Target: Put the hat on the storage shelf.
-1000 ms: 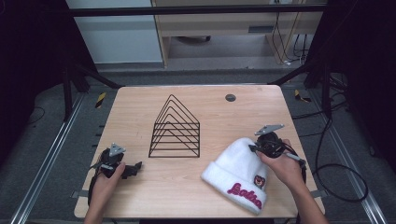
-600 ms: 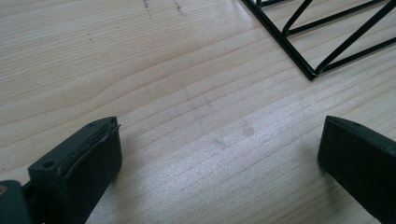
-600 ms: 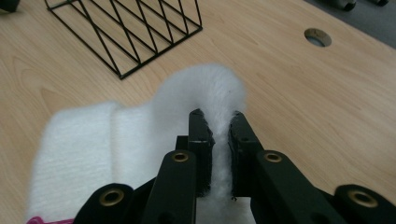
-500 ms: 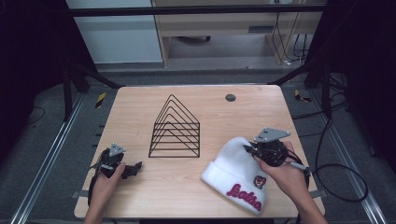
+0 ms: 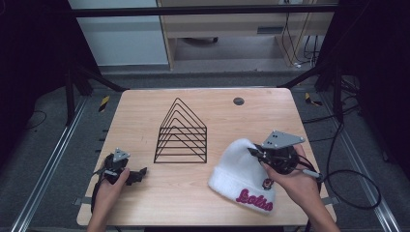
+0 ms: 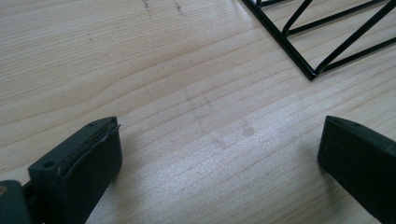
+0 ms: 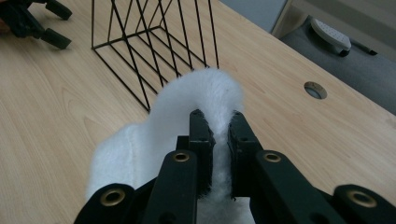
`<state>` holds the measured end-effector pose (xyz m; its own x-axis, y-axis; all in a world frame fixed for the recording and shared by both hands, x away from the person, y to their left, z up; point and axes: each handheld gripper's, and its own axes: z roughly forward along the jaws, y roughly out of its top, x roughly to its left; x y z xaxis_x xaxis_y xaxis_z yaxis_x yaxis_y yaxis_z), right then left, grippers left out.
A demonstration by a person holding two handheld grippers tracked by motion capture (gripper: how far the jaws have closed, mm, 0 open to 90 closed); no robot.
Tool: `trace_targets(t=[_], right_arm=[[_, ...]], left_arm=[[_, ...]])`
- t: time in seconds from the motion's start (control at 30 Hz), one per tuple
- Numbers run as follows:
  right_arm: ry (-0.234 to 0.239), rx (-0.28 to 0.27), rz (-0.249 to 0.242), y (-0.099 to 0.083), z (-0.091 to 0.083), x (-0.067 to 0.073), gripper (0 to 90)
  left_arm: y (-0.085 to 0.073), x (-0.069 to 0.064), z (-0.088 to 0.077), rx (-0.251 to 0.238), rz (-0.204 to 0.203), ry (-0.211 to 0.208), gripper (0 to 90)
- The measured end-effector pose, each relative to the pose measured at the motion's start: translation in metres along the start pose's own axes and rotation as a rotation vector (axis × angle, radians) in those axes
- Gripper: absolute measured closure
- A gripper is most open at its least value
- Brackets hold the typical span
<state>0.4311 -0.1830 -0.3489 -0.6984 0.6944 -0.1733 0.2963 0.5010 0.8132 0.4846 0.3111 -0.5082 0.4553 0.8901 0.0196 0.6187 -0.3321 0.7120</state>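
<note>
A white knit beanie [image 5: 239, 171] with red lettering on its cuff lies at the table's near right, its crown lifted. My right gripper [image 5: 255, 153] is shut on the crown. In the right gripper view the two black jaws pinch a fold of the white beanie [image 7: 205, 93] between them, and the gripper [image 7: 215, 122] is held above the table. My left gripper [image 5: 140, 175] rests on the table at the near left, open. In the left gripper view its jaws stand wide apart over bare wood, gripper [image 6: 219, 154].
A black wire rack [image 5: 181, 133] of nested triangles stands mid-table, between the two grippers; its corner shows in the left gripper view [image 6: 310, 70]. A round cable hole [image 5: 238, 101] sits at the far right of the table. Cables trail off the right edge [image 5: 348, 174].
My right gripper has risen and shifted left with the beanie's crown in it, pulling the crown up off the table. The left gripper has not moved.
</note>
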Motion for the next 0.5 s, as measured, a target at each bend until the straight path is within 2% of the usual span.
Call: trace_targets(t=[0.5], right_arm=[[-0.004,-0.052,-0.008,0.013,-0.004,-0.006,84.0]], left_arm=[[0.0,0.0,0.0,0.0,0.0,0.0,0.0]])
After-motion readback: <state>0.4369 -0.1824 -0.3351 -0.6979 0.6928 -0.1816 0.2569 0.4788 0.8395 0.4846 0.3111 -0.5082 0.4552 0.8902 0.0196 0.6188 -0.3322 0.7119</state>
